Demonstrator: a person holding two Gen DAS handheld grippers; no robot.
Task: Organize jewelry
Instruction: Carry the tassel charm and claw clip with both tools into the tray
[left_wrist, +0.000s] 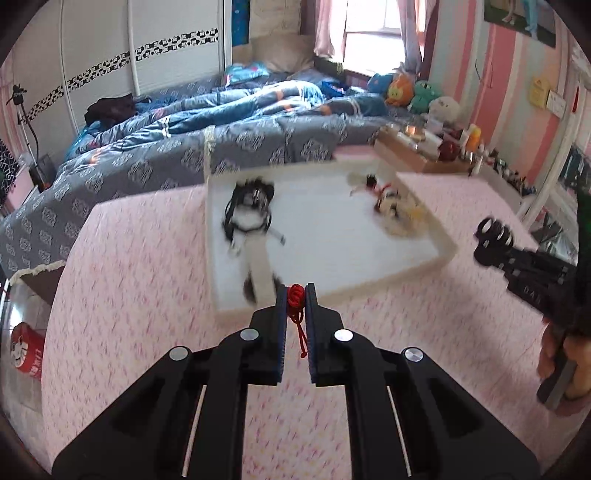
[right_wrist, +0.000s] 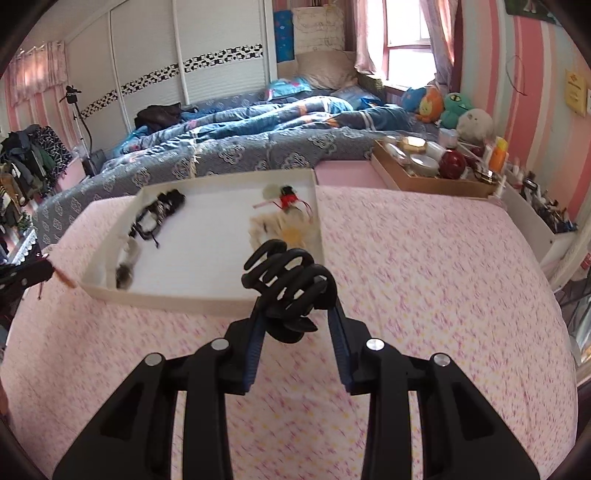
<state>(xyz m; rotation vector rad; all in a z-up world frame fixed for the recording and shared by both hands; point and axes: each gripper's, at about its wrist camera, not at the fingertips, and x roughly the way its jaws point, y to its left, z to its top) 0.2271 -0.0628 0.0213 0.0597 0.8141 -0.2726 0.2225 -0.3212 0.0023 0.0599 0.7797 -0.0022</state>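
A shallow white tray (left_wrist: 402, 275) (right_wrist: 207, 296) lies on a pink speckled tabletop. Inside it, dark jewelry (left_wrist: 248, 210) (right_wrist: 159, 212) is piled on the left and red, black and pale pieces (left_wrist: 388, 201) (right_wrist: 290, 214) on the right. My left gripper (left_wrist: 295, 293) hovers at the tray's near edge, shut on a red knotted cord (left_wrist: 296, 300) whose tail hangs between the fingers. My right gripper (right_wrist: 295, 306) hangs just short of the tray's near right corner, shut on a black hair claw clip (right_wrist: 286, 278), which also shows at the right of the left wrist view (left_wrist: 493, 240).
A bed with a blue patterned quilt (left_wrist: 221, 125) (right_wrist: 258, 140) runs behind the table. A brown box of bottles and jars (left_wrist: 417, 147) (right_wrist: 428, 166) stands at the back right. A hand (left_wrist: 561, 354) grips the right gripper's handle. Pink tabletop (right_wrist: 424, 277) spreads right of the tray.
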